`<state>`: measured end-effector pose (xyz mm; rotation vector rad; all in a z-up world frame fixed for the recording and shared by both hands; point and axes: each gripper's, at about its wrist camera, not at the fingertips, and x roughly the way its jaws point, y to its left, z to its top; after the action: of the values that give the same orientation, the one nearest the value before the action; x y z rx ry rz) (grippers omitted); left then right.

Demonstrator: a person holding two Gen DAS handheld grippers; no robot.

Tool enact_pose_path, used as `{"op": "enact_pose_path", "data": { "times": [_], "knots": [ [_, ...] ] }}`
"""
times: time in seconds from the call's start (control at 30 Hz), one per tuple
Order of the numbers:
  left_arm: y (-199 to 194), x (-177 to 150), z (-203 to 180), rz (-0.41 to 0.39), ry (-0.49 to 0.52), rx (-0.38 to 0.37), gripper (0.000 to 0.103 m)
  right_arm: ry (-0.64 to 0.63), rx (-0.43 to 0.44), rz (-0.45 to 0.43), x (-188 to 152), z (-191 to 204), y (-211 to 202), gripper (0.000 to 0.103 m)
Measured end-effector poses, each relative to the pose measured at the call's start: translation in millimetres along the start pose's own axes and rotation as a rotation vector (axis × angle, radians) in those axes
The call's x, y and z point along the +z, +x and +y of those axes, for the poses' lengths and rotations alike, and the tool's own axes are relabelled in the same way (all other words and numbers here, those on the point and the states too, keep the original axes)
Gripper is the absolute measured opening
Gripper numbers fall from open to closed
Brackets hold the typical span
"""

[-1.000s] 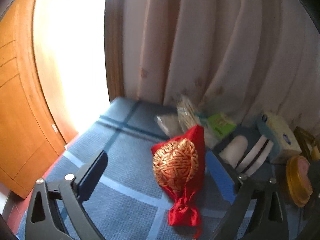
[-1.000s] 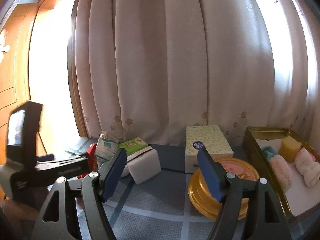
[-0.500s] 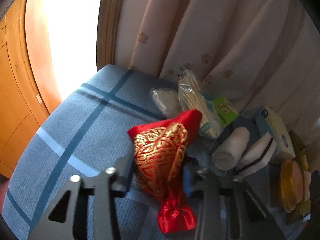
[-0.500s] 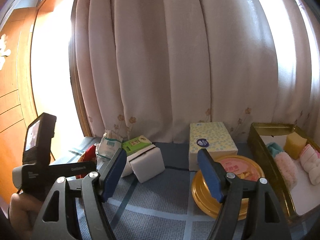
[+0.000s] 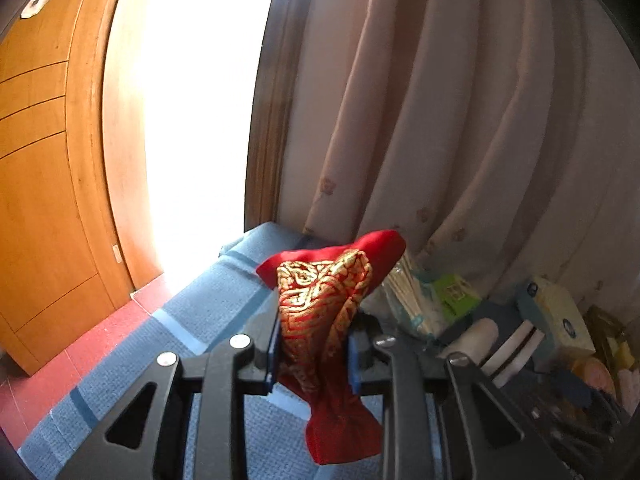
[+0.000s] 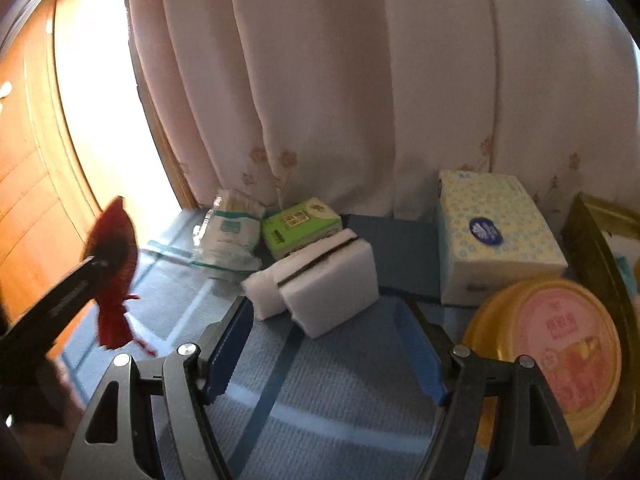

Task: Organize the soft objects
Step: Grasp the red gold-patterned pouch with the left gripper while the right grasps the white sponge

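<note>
The left gripper clamps a red satin drawstring pouch with gold brocade pattern between its blue pads, its jaws having just been closing on the fabric. The pouch hangs clear of the blue checked cloth surface, its tied neck drooping below the fingers and its rounded body rising above them. In the right wrist view the same pouch appears blurred at the left, held up above the cloth well to the left of the white rectangular sponge blocks.

The right gripper hangs over the cloth with its jaws parted at a middling width and nothing between them. Just beyond its fingertips lie the sponge blocks, two pieces side by side with a dark seam between them. Behind the blocks, against the pale pink pleated curtain, sit a green plastic-wrapped tissue pack and, left of that, a clear bag of white cotton pads. To the right of the blocks stands a pale yellow patterned tissue box with a blue oval label. In front of that box, right of the blocks, lies a round gold tin lid with a pink label, and the rim of a gold rectangular tin shows at the far right edge. An orange wooden door stands at far left.
</note>
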<state>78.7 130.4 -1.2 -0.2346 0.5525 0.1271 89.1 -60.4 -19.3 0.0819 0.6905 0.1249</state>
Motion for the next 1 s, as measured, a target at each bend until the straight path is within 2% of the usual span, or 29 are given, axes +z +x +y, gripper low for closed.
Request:
{"op": "enact_pose_path", "data": {
  "times": [0.3, 0.43, 0.5, 0.53, 0.6, 0.67, 1.0],
  "knots": [
    [6.5, 3.5, 1.2, 0.021, -0.003, -0.013, 0.024, -0.066, -0.027, 0.089, 16.5, 10.9, 40.1, 0.075],
    [8.7, 3.9, 1.0, 0.029, 0.001, -0.015, 0.024, -0.016, 0.032, 0.118, 18.8, 1.6, 48.9, 0.075],
    [10.8, 4.1, 1.0, 0.032, 0.001, -0.014, 0.024, 0.015, 0.066, 0.122, 18.4, -5.1, 49.9, 0.068],
    [11.6, 4.2, 0.8, 0.034, 0.002, -0.015, 0.024, 0.024, 0.069, 0.116, 18.5, -8.0, 48.6, 0.054],
    [9.5, 5.1, 0.7, 0.034, 0.002, -0.019, 0.024, 0.047, 0.103, 0.1, 17.6, -14.8, 44.4, 0.052],
    [9.2, 5.6, 0.5, 0.032, 0.002, -0.022, 0.024, 0.067, 0.15, 0.065, 15.2, -18.7, 34.9, 0.039],
    [6.4, 0.7, 0.0, 0.006, 0.006, -0.045, 0.024, -0.009, 0.17, -0.131, 1.7, -8.2, -22.7, 0.037]
  ]
}}
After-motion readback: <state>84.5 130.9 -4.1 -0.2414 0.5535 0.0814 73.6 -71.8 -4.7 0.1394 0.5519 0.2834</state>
